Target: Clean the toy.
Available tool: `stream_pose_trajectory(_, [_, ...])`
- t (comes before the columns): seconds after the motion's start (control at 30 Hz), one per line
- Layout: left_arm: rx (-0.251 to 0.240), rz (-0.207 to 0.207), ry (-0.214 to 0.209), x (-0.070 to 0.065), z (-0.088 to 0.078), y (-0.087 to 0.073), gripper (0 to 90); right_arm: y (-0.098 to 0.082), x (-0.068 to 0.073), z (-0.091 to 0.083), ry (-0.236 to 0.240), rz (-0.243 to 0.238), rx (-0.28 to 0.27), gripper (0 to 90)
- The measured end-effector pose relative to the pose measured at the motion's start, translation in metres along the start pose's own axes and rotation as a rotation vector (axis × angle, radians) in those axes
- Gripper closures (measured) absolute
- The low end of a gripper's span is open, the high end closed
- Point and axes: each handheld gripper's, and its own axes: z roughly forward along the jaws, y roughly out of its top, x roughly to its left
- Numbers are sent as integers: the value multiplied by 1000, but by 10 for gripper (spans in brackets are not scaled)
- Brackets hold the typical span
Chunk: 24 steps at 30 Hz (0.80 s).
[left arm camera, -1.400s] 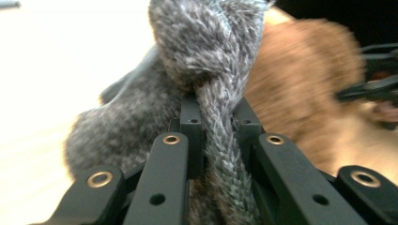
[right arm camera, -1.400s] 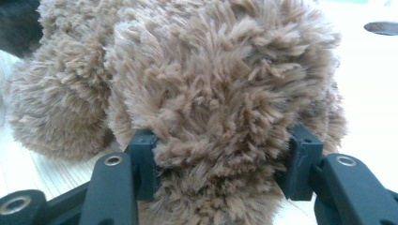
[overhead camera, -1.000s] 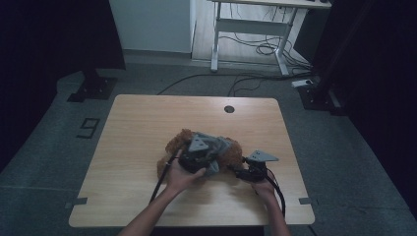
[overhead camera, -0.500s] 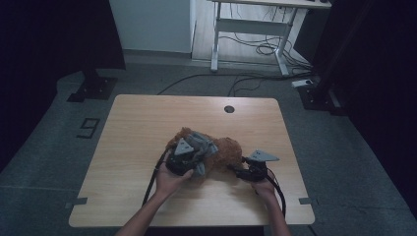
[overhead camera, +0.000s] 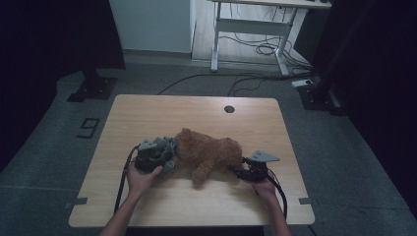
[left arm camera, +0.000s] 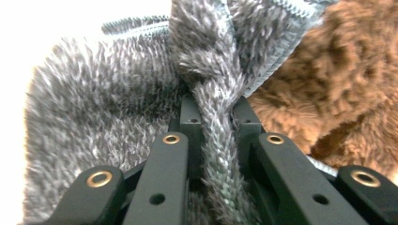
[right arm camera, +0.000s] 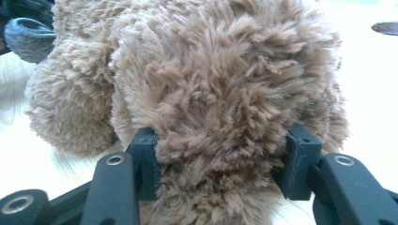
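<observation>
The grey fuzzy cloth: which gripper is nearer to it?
Left. The left gripper pinches a fold of the grey fuzzy cloth; the right gripper clamps the brown plush toy at its far end.

Lab, bare table (overhead camera: pixel 147 113), floor cables (overhead camera: pixel 206 81), dark curtains (overhead camera: pixel 49 39)

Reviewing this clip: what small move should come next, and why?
Probably draw the left gripper a little farther off the brown plush toy: it is shut on the grey fuzzy garment, still bunched at the toy's end, while the right gripper clamps the other end.
</observation>
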Motion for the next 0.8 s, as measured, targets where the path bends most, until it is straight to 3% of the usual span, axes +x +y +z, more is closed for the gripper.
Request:
stream_pose_trajectory(0.1, [8,42,47,-4,-3,6,790,0,1,0,-2,-2,2,450])
stream_pose_trajectory(0.23, [-57,82,77,-13,-23,27,791,0,0,0,-5,-9,8,451])
stream_pose_trajectory(0.33, [-124,127,28,-29,-37,47,791,1,0,-1,-4,-13,10,451])
stream_pose_trajectory(0.43, [-150,171,-14,-50,-40,64,791,1,0,0,-3,-7,6,451])
stream_pose_trajectory(0.57, [-114,249,-17,-81,-18,78,790,1,0,0,-3,-1,8,451])
stream_pose_trajectory(0.63, [-78,263,-6,-87,-4,83,790,0,0,-1,-3,-2,11,451])
stream_pose_trajectory(0.73, [-13,250,31,-84,18,82,789,0,0,-1,-5,5,8,451])
stream_pose_trajectory(0.8, [-12,217,26,-76,24,77,790,1,0,0,-6,13,6,451])
